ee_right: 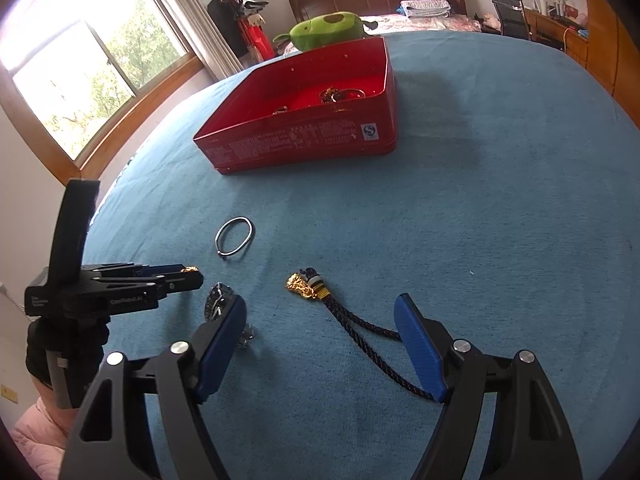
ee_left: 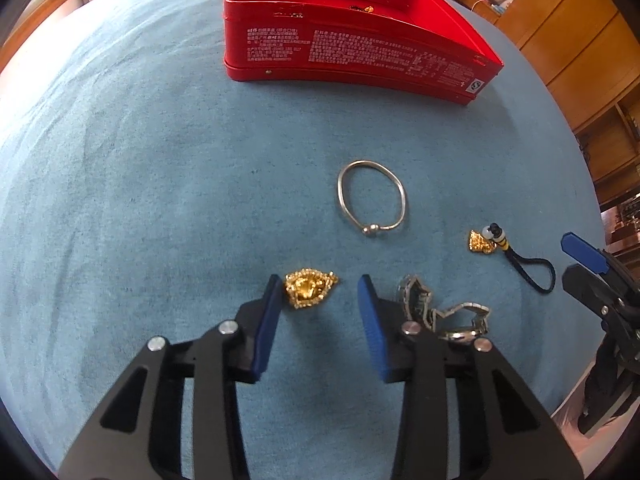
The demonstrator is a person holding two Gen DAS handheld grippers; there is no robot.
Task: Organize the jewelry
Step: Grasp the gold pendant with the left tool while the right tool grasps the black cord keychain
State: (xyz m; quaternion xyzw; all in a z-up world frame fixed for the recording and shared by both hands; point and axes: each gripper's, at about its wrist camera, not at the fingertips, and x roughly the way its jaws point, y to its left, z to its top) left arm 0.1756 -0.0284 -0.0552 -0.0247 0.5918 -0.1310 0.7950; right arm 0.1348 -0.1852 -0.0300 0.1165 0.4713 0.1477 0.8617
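A blue cloth-covered table (ee_left: 140, 184) is seen bearing an open red tin (ee_left: 344, 52), set at the far side; a few jewelry pieces are seen inside it from the right wrist view. White print in small characters covers the tin's near wall, too small to be read, and a blue-and-white "S" mark is placed at its right end.

The left gripper (ee_left: 318, 292) is held spread wide, low over the cloth. A gold beaded brooch (ee_left: 310, 289) lies between its blue fingers, just beside the left finger (ee_left: 268, 320). The right gripper (ee_right: 320, 320) is likewise spread, nothing pinched; a dark braided cord (ee_right: 360, 326) with a gold charm (ee_right: 298, 285) lies between its fingers.

A silver bangle (ee_left: 372, 200) lies in the middle, well apart from the tin. A silver watch (ee_left: 444, 312) rests beside the left gripper's right finger. "GenRobot.AI" is printed on the left gripper's side.
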